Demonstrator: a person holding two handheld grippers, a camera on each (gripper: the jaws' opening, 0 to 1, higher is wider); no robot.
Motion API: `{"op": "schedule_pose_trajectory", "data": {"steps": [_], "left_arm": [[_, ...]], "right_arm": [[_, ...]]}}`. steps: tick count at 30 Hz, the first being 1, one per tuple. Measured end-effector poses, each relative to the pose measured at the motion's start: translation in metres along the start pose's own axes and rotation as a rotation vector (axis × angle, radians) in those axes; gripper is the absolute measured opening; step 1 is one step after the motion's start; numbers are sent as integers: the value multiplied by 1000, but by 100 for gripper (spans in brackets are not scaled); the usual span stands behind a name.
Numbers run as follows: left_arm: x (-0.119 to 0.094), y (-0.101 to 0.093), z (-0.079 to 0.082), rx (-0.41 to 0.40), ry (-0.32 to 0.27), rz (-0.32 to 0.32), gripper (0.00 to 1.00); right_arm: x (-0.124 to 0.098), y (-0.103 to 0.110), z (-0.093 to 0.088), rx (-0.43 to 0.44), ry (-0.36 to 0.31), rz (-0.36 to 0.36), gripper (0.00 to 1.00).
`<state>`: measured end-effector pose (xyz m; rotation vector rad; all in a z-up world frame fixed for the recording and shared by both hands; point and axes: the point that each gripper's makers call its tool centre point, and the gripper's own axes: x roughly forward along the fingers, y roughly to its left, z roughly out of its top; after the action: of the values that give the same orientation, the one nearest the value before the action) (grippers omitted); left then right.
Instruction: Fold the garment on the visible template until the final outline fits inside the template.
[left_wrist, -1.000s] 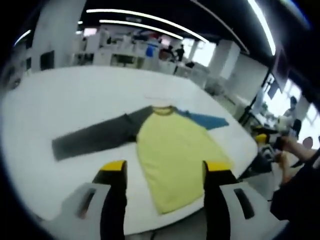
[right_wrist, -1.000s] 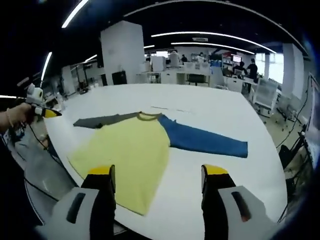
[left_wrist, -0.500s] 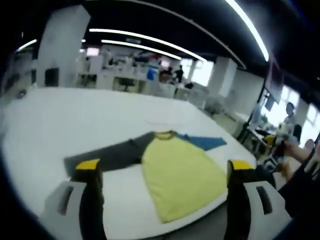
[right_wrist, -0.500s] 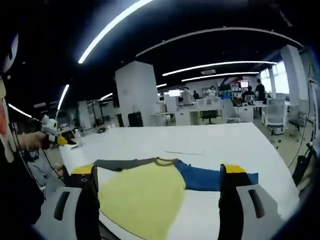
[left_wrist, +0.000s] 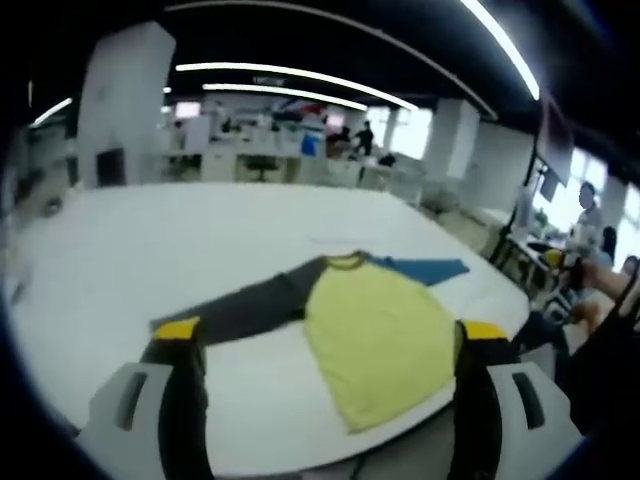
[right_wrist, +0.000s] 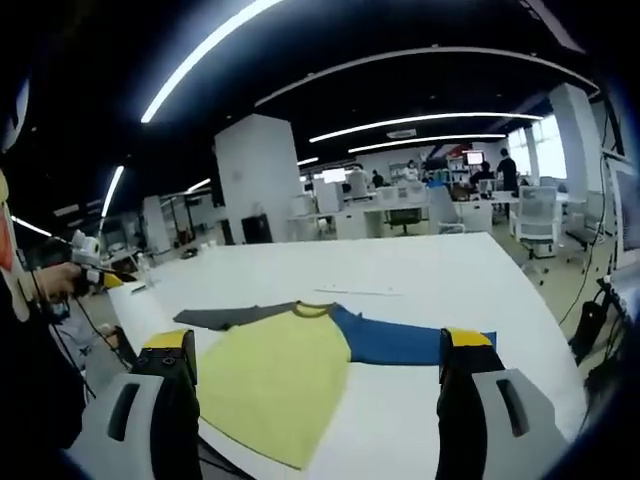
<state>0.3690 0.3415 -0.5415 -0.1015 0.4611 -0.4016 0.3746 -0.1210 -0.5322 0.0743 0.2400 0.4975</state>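
Garment (left_wrist: 375, 330) lies flat on the white surface (left_wrist: 120, 250) in the left gripper view: a grey sleeve (left_wrist: 235, 312) stretches out to the left, the yellow body sits in the middle with its hem reaching the near edge of the surface, and a blue sleeve (left_wrist: 425, 268) runs off to the right behind it. The left gripper (left_wrist: 328, 340) hangs above the near edge, its yellow-tipped fingers (left_wrist: 177, 330) spread wide apart and holding nothing — the garment shows between them, untouched. At the far right of that view the other gripper's yellow tip (small and blurred) shows beside a person's hand (left_wrist: 590, 308).

In the right gripper view the same garment (right_wrist: 285, 378) lies on the surface (right_wrist: 400, 275), grey sleeve (right_wrist: 225, 317) to the left, blue sleeve (right_wrist: 415, 343) to the right. A thin pale line (right_wrist: 365, 292) lies on the surface just beyond the collar. The right gripper (right_wrist: 318, 345) is also held clear of the cloth, fingers (right_wrist: 466, 340) wide apart and empty. Desks and chairs of an open office stand well behind.
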Motion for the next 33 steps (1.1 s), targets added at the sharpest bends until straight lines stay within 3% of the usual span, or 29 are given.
{"op": "schedule_pose_trajectory", "data": {"steps": [4, 8, 13, 17, 23, 27, 30, 33], "left_arm": [[5, 0, 2, -2, 2, -7, 99], [9, -2, -5, 4, 42, -11, 99], [16, -8, -3, -36, 24, -33, 98], [28, -10, -5, -12, 62, -33, 97], [44, -15, 2, -4, 67, -44, 95], [55, -17, -3, 16, 107, -43, 96], [60, -18, -1, 13, 107, -46, 96], [68, -19, -1, 15, 118, -49, 96]], "right_arm": [[2, 0, -2, 6, 8, 4, 100], [6, -2, -5, 20, 19, 3, 100], [10, -13, -12, 39, 54, -8, 100], [15, -24, -12, 33, 65, -16, 100], [27, -47, -18, 31, 98, -32, 100], [37, -67, -13, 152, 51, -49, 100], [47, -82, -15, 134, 65, -59, 100], [55, -92, -12, 183, 38, -48, 100]]}}
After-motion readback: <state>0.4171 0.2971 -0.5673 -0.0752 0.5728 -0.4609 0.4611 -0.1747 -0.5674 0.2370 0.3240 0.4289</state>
